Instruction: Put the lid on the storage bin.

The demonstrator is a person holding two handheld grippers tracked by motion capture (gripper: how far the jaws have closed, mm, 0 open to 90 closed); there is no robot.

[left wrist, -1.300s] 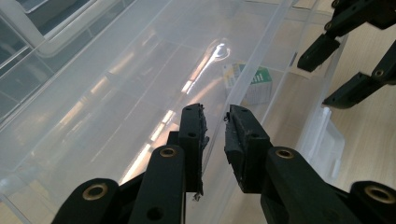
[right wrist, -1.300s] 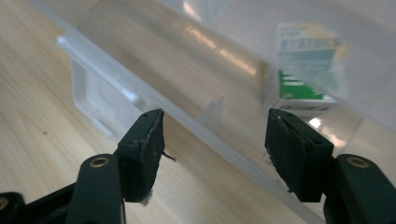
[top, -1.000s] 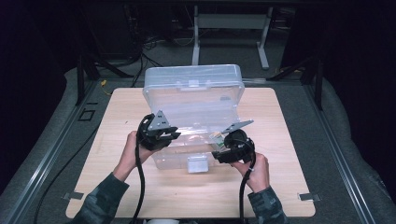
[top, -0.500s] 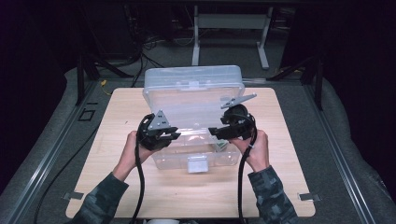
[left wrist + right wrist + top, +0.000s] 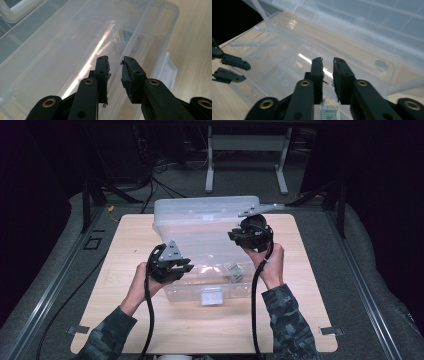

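Note:
A clear plastic box [image 5: 172, 287] stands on the wooden table, its lid [image 5: 205, 207] hinged up at the back. A small green-and-white packet [image 5: 233, 271] lies inside near the front right. My left gripper [image 5: 182, 268] is shut on the box's near left rim; in the left gripper view the rim [image 5: 140, 32] runs between the jaws of this gripper [image 5: 115, 61], with the packet [image 5: 122, 37] beyond. My right gripper [image 5: 235, 235] hovers over the box's right side. Its jaws [image 5: 327, 62] have just been closing with nothing between them, above the packet [image 5: 329, 111].
The table [image 5: 310, 320] has bare wood in front of and to both sides of the box. A white latch [image 5: 211, 296] sticks out from the box's front wall. Dark floor, cables and a metal stand [image 5: 245, 145] lie beyond the table.
My right gripper has risen from the box's front right toward the lid, and its jaws have come together. The left gripper has stayed in place on the rim.

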